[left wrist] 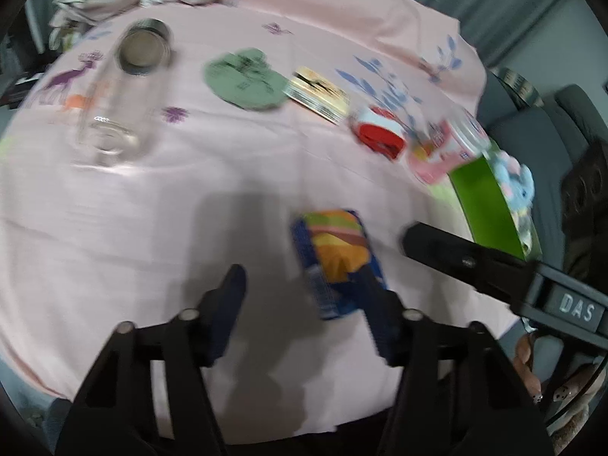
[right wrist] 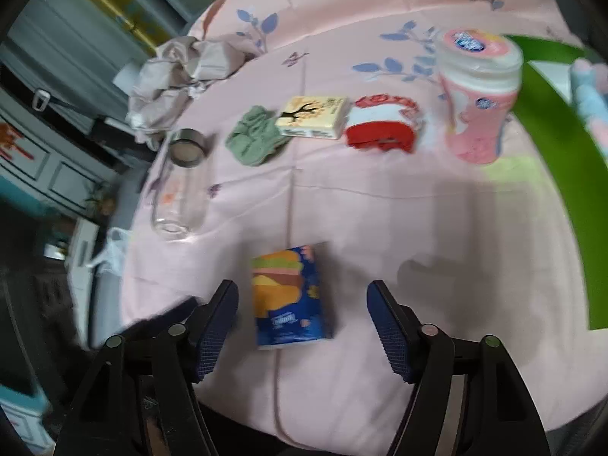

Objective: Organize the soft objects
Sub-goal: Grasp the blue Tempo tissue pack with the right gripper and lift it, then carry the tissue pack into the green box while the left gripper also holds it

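A blue tissue pack with a burger print (left wrist: 334, 254) (right wrist: 288, 296) lies flat on the pink tablecloth (left wrist: 152, 209). In the left wrist view my left gripper (left wrist: 300, 292) hangs open over it, and its right finger (left wrist: 374, 304) overlaps the pack's right edge. In the right wrist view my right gripper (right wrist: 302, 298) is open, with the pack lying between its fingers and a gap on both sides. The right gripper's black body (left wrist: 475, 262) reaches in from the right in the left wrist view. A green bin (left wrist: 486, 205) (right wrist: 562, 152) holds a pastel plush toy (left wrist: 513, 182).
Along the far side lie a green cloth (right wrist: 254, 136), a yellow tissue pack (right wrist: 311, 116), a red and white item (right wrist: 380, 125) and a pink canister (right wrist: 478, 95). A clear glass bottle (right wrist: 178, 193) lies at the left. Crumpled beige fabric (right wrist: 178, 68) sits beyond.
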`<control>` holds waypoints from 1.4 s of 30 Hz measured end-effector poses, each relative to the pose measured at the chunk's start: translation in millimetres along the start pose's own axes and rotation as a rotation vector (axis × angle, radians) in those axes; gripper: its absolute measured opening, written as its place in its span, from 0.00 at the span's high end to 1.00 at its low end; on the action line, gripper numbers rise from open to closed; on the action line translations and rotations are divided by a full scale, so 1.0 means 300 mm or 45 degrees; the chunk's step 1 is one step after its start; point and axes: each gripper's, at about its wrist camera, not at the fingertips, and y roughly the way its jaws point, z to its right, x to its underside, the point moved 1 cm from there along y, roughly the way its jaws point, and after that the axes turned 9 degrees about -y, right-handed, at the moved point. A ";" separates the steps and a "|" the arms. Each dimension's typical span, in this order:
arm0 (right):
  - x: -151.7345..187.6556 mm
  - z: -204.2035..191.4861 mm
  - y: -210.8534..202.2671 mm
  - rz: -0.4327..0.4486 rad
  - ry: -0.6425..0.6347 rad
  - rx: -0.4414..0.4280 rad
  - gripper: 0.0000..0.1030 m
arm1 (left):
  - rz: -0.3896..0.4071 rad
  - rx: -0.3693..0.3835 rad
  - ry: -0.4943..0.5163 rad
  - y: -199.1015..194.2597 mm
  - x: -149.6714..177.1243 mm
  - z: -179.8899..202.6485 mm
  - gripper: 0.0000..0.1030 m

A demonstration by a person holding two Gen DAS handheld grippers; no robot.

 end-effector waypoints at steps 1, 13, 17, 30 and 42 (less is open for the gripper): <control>-0.003 0.001 0.014 -0.013 0.004 -0.025 0.44 | -0.017 0.015 0.009 0.014 0.003 0.012 0.54; 0.018 0.044 0.138 -0.127 0.046 -0.072 0.61 | -0.058 0.058 0.079 0.085 0.024 0.072 0.72; 0.014 0.058 0.091 -0.069 0.065 -0.088 0.61 | -0.020 0.097 0.124 0.049 0.007 0.123 0.73; -0.061 0.225 -0.416 0.409 0.141 0.162 0.61 | 0.117 0.368 0.520 -0.037 -0.043 0.618 0.73; -0.006 0.548 -0.548 0.441 0.371 0.347 0.61 | -0.072 0.426 0.687 0.173 0.023 0.931 0.73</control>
